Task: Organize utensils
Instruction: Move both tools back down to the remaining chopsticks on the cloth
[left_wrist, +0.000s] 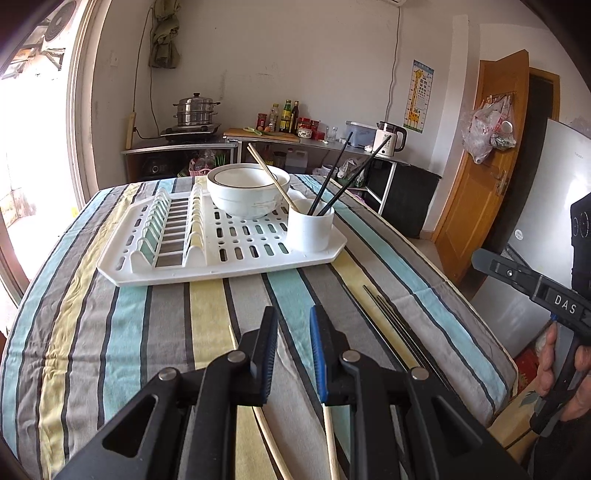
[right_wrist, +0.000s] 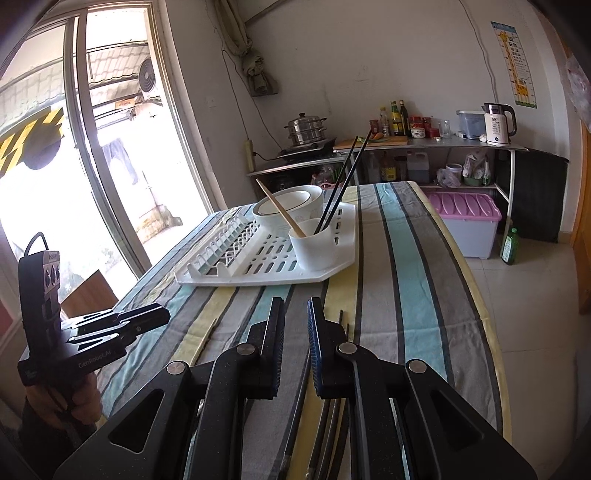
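1. The left gripper (left_wrist: 293, 319) hovers low over the striped table (left_wrist: 110, 332), jaws open and holding nothing.
2. The right gripper (right_wrist: 295, 312) hovers with jaws open and empty.
3. Two wooden chopsticks (left_wrist: 328, 439) lie under the left gripper; dark chopsticks (left_wrist: 391, 317), perhaps three, lie just right of it.
4. On the white drying rack (left_wrist: 236, 266), the cup (left_wrist: 310, 229) holds two black chopsticks and a wooden one, beside a bowl (left_wrist: 245, 194).

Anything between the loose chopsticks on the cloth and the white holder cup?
Nothing visible: bare striped cloth, then the rack's low rim. The cup stands at the rack's near corner, mouth open beside three chopsticks; the bowl sits behind it.
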